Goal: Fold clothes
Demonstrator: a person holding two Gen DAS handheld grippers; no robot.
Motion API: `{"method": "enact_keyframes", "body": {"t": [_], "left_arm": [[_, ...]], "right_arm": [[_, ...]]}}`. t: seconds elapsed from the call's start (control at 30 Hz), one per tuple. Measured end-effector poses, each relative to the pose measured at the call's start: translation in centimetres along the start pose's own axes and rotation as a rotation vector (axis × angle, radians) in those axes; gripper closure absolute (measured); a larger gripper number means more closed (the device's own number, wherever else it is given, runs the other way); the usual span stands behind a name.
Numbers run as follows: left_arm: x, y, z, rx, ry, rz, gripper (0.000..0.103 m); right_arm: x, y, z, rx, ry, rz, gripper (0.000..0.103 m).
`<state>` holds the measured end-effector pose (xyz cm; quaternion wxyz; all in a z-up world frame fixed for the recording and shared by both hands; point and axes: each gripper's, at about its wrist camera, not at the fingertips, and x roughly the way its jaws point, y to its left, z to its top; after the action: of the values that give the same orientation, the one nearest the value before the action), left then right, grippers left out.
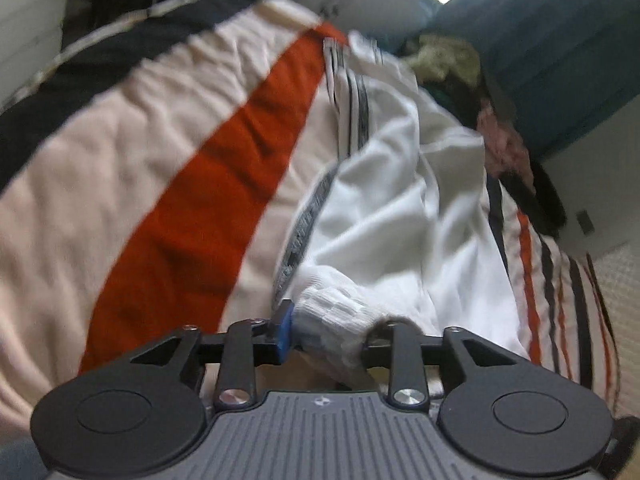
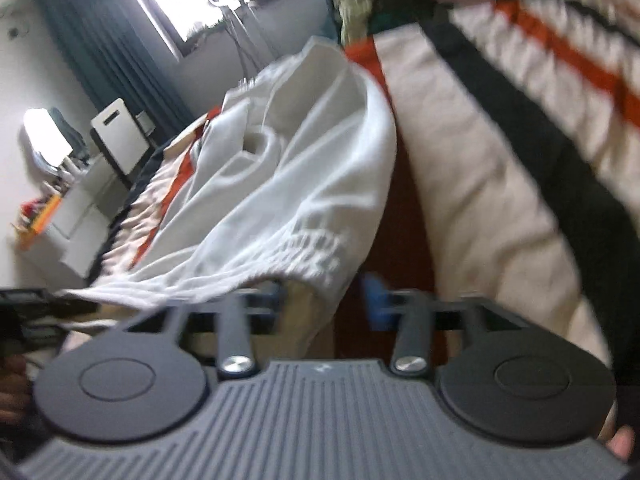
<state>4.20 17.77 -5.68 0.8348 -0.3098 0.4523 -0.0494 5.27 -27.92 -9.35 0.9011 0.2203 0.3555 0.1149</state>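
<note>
Your left gripper (image 1: 326, 330) and right gripper (image 2: 322, 300) each hold the white garment (image 1: 384, 216) by its ribbed hem between the fingers; the rest drapes ahead over the bed (image 1: 120, 168). Light, limp, slippery: keep to the thicker hem.

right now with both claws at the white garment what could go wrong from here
1. The left claw pinches only the ribbed cuff of the white garment; a pull could slip it free.
2. The right claw sits at the elastic hem, grip unclear; that side may drop.
3. The garment lies bunched on the striped bedspread, so creases could get folded in.
</note>
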Motion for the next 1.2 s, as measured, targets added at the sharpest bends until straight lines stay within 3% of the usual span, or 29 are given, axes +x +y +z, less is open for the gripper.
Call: {"method": "enact_keyframes", "body": {"t": [0.03, 0.1, 0.2, 0.3, 0.4, 0.5, 0.67, 0.8, 0.83, 0.87, 0.93, 1.07, 1.2], "left_arm": [[-0.1, 0.4, -0.1, -0.026, 0.012, -0.004, 0.042], [-0.4, 1.1, -0.2, -0.081, 0.052, -0.003, 0.020], [-0.8, 1.9, -0.3, -0.113, 0.063, -0.062, 0.016], [-0.3, 2.2, 0.2, -0.173, 0.035, -0.045, 0.008], [1.7, 2.6, 0.8, -0.240, 0.052, -0.017, 0.008], [4.4, 2.4, 0.6, -0.261, 0.134, 0.031, 0.013], [6.5, 1.1, -0.5, -0.194, 0.222, 0.008, 0.023], [7.2, 1.0, -0.6, -0.200, 0.233, 0.028, 0.053], [7.2, 1.0, -0.6, -0.208, 0.222, 0.039, 0.062], [7.2, 1.2, -0.6, -0.215, 0.210, 0.032, 0.065], [7.0, 1.4, -0.4, -0.229, 0.178, 0.005, 0.079], [5.1, 1.1, 1.2, -0.200, 0.062, -0.066, 0.087], [1.5, 1.1, 5.8, -0.140, -0.118, -0.051, 0.089]], "right_arm": [[0.0, -0.5, -0.1, 0.035, 0.009, 0.020, 0.020], [-0.1, -1.5, -0.2, 0.106, 0.026, 0.060, 0.020], [0.0, -2.9, -0.3, 0.217, 0.044, 0.117, 0.020], [0.6, -4.5, -0.2, 0.333, 0.061, 0.121, 0.020], [1.8, -4.8, 0.0, 0.337, 0.076, 0.109, 0.019], [3.0, -5.1, 0.3, 0.342, 0.091, 0.098, 0.019], [5.0, -5.7, 0.7, 0.349, 0.116, 0.078, 0.022], [6.6, -6.1, 1.0, 0.354, 0.137, 0.063, 0.033], [6.8, -6.1, 0.9, 0.348, 0.146, 0.063, 0.045], [7.0, -6.0, 0.7, 0.342, 0.155, 0.063, 0.058], [7.5, -5.8, 0.4, 0.330, 0.174, 0.063, 0.072], [6.4, -5.0, -0.4, 0.355, 0.142, 0.111, 0.088], [5.1, -1.7, -1.7, 0.411, 0.105, 0.209, 0.090]]}}
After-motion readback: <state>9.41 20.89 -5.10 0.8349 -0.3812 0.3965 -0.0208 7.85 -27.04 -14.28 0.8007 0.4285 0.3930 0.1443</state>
